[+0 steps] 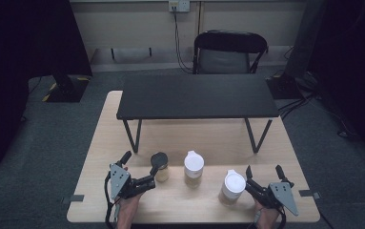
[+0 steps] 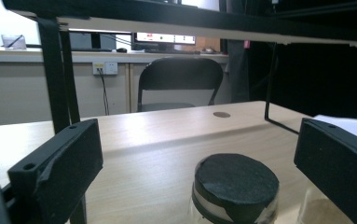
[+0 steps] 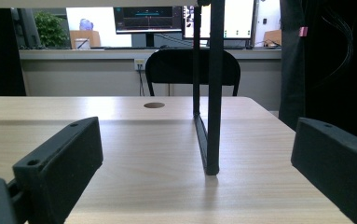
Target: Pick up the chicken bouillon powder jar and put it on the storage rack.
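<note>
High view, looking down on a pale wooden table (image 1: 123, 143) that carries a low black shelf on thin metal legs (image 1: 197, 97) across the middle of the frame. No brand, label or writing can be read on anything; screens far back in the gripper views are too small to make out.

Near the bottom edge stand three containers in a row. At lower centre-left is a small glass jar with a black lid (image 1: 160, 166). Just right of it is a taller jar with a white lid (image 1: 194, 168). Further right, lower down, is another white-lidded jar (image 1: 232, 186).

At lower left, the left gripper (image 1: 143, 168), held in a hand (image 1: 127, 206), has its jaws spread wide and released. One jaw lies close beside the black-lidded jar; touch cannot be judged. In the left gripper view that jar (image 2: 236, 191) sits at bottom centre between the two open jaws, gripped by neither.

At lower right, the right gripper (image 1: 263, 171) is also wide open and holds nothing, with the nearest white-lidded jar just to its left. The right gripper view shows bare tabletop between its jaws and a black shelf leg (image 3: 207, 93) ahead.

A black folding chair (image 1: 228, 50) stands beyond the table, upper centre.
</note>
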Tool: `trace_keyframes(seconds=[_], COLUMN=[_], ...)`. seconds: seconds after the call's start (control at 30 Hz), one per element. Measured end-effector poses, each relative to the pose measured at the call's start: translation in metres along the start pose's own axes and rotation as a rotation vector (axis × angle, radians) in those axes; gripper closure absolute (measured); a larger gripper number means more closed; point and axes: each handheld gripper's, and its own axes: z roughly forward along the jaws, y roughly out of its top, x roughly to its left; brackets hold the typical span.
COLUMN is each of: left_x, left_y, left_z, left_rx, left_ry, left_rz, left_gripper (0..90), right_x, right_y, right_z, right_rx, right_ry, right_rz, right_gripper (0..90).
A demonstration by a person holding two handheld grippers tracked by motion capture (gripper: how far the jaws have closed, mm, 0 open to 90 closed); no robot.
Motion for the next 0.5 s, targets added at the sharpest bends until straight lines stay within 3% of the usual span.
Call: trace_keyframes(seconds=[0.27, 0.5], left_x=[-0.003, -0.010], left_y=[-0.002, -0.008], left_z=[0.007, 0.014], left_rx=[0.015, 0.038], left_ry=[-0.027, -0.041], left_rz=[-0.014, 0.013], left_gripper=[4.5, 7.5], right_x=[0.000, 0.000], right_y=[0.000, 0.000], right_z=[0.000, 0.000], right_rx=[0.000, -0.003], right_ry=[0.005, 0.009], right_rz=[0.001, -0.004], right_gripper=[0.9, 0.8])
